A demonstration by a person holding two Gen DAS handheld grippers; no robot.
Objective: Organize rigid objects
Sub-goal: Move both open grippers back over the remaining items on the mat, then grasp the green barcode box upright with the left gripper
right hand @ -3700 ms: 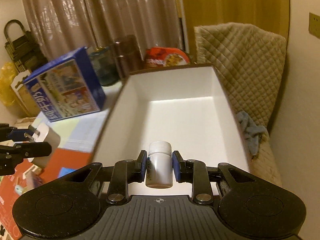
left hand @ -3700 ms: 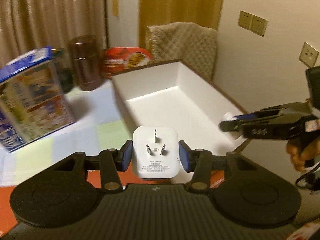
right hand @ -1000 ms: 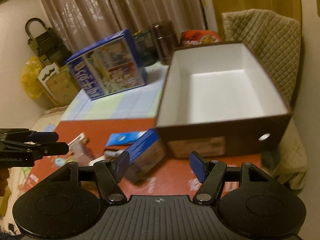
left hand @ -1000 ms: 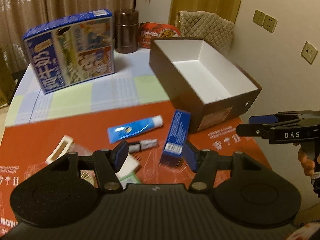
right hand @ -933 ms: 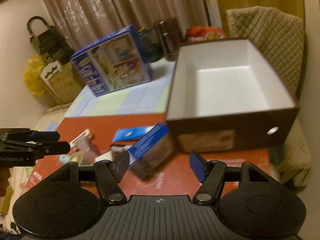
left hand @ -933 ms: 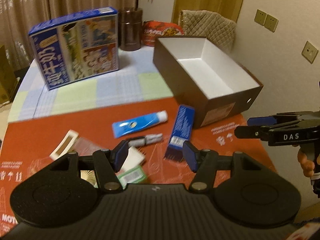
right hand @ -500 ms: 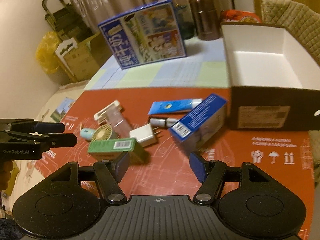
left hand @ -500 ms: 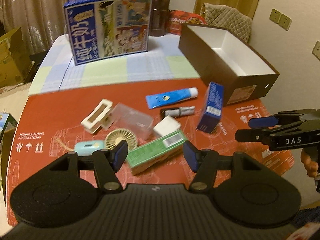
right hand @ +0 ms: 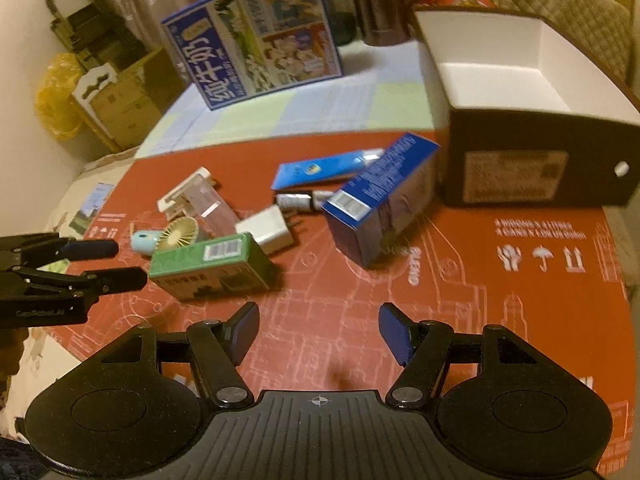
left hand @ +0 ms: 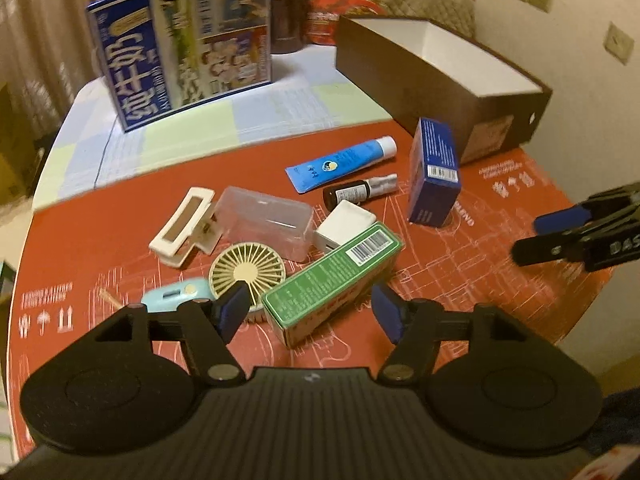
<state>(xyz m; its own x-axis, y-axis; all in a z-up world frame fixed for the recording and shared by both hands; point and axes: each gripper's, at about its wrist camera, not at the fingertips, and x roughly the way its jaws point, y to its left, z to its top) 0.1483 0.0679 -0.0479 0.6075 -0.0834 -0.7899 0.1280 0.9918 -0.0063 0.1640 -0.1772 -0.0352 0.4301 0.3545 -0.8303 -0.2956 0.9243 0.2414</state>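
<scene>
Loose items lie on the red mat: a green box [left hand: 334, 274] [right hand: 208, 266], a small blue box [left hand: 434, 178] [right hand: 380, 198], a blue tube [left hand: 340, 164] [right hand: 324, 170], a dark spray bottle [left hand: 358, 190], a white charger [left hand: 344, 226] [right hand: 266, 230], a clear case [left hand: 266, 222], a cream hair clip [left hand: 186, 226] and a small fan [left hand: 246, 272] [right hand: 178, 232]. The brown open box [left hand: 440, 64] [right hand: 528, 168] stands at the back right. My left gripper [left hand: 310, 312] is open, just above the green box's near end. My right gripper [right hand: 318, 326] is open and empty over bare mat.
A large blue milk carton box [left hand: 184, 44] [right hand: 256, 36] stands at the back on a checked cloth. A dark jar [left hand: 286, 16] and a red snack packet [left hand: 340, 12] are behind. The round table's edge runs close on the right.
Both grippers have let go of the charger and white bottle and drawn back from the brown box to the near side. The left gripper has dropped lower toward the green box.
</scene>
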